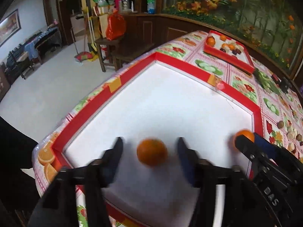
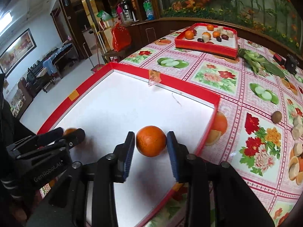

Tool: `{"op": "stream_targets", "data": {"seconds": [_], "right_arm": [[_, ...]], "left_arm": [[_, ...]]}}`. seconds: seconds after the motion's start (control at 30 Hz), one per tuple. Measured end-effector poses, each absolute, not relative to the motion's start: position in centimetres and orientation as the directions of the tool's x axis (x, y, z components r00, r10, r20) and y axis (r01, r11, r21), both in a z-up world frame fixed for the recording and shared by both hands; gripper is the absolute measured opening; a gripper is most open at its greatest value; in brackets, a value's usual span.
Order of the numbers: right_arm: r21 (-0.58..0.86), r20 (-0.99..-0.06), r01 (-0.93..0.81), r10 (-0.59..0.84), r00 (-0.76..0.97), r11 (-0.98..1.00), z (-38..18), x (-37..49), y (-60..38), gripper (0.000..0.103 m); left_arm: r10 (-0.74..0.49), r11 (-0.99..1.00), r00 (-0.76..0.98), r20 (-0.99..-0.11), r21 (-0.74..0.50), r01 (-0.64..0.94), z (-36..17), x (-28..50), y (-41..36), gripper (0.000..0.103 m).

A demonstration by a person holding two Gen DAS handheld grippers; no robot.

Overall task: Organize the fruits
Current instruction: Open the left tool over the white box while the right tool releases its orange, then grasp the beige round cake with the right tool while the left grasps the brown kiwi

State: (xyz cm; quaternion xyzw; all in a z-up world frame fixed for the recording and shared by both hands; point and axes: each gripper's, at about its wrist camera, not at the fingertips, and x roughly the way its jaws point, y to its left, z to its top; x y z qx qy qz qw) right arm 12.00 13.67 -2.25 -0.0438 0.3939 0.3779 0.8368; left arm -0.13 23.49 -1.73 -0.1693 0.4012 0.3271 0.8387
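Note:
A large white tray with a red rim (image 1: 189,67) (image 2: 189,86) lies on the flowered tablecloth. In the left wrist view my left gripper (image 1: 149,145) is open over the tray. A blurred orange (image 1: 152,151) sits between its fingers with a gap on each side. In the right wrist view my right gripper (image 2: 151,135) is shut on a second orange (image 2: 151,141), both pads touching it above the tray's right part. Each gripper also shows in the other's view: the right gripper (image 1: 250,138) with its orange (image 1: 245,133), and the left gripper (image 2: 69,132) with its orange (image 2: 69,131).
A smaller red tray (image 2: 206,46) (image 1: 227,55) at the table's far side holds several oranges, dark fruits and pale pieces. Leafy greens (image 2: 255,60), a kiwi (image 2: 276,116) and pale fruit pieces (image 2: 297,126) lie on the cloth to the right. The table edge drops to the floor on the left.

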Motion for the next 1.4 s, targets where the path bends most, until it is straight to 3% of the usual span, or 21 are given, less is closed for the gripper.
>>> {"op": "stream_targets", "data": {"seconds": [0.07,0.3,0.43,0.63,0.77,0.93,1.0,1.13,1.17,1.2,1.4], "right_arm": [[0.24,-0.668,-0.658,0.613,0.421,0.714,-1.7,11.8,12.8,0.071],[0.274,-0.597,-0.632,0.643,0.479,0.725,0.3,10.3,7.0,0.073],[0.277,-0.565,-0.527,0.58,0.587,0.804,0.5,9.6,-0.2,0.076],[0.271,-0.645,-0.293,0.399,0.651,0.917,-2.9,11.7,-9.8,0.076],[0.26,-0.676,-0.257,0.366,0.64,0.931,-4.3,13.0,-11.7,0.076],[0.191,-0.69,-0.314,0.355,0.631,0.93,-4.2,15.3,-9.2,0.067],[0.164,-0.711,-0.319,0.336,0.618,0.934,-4.4,16.6,-8.0,0.055],[0.133,-0.743,-0.302,0.297,0.6,0.944,-5.4,18.1,-7.2,0.044],[0.121,-0.744,-0.298,0.285,0.604,0.947,-5.3,18.3,-7.2,0.033],[0.116,-0.748,-0.295,0.278,0.602,0.949,-5.4,18.5,-7.3,0.03],[0.138,-0.742,-0.264,0.276,0.611,0.955,-5.4,18.3,-9.4,0.03]], "left_arm": [[0.428,0.732,0.474,-0.769,-0.012,-0.681,-1.3,-0.2,23.0,0.081],[0.401,0.756,0.534,-0.744,-0.061,-0.652,0.1,0.2,20.7,0.081],[0.349,0.815,0.62,-0.703,-0.099,-0.571,1.3,0.8,17.1,0.082],[0.223,0.915,0.689,-0.689,-0.095,-0.391,1.4,3.4,10.5,0.082],[0.189,0.949,0.69,-0.699,-0.05,-0.311,0.7,5.8,7.6,0.082],[0.182,0.939,0.694,-0.697,-0.086,-0.334,0.9,6.9,8.4,0.082],[0.187,0.935,0.692,-0.697,-0.089,-0.343,1.0,7.6,8.4,0.082],[0.184,0.947,0.697,-0.693,-0.066,-0.316,1.0,10.0,7.3,0.082],[0.175,0.95,0.696,-0.697,-0.065,-0.305,0.8,10.8,6.9,0.082],[0.165,0.952,0.694,-0.701,-0.069,-0.297,0.7,11.4,6.6,0.082],[0.157,0.962,0.661,-0.734,-0.038,-0.27,-0.5,16.1,4.4,0.082]]}}
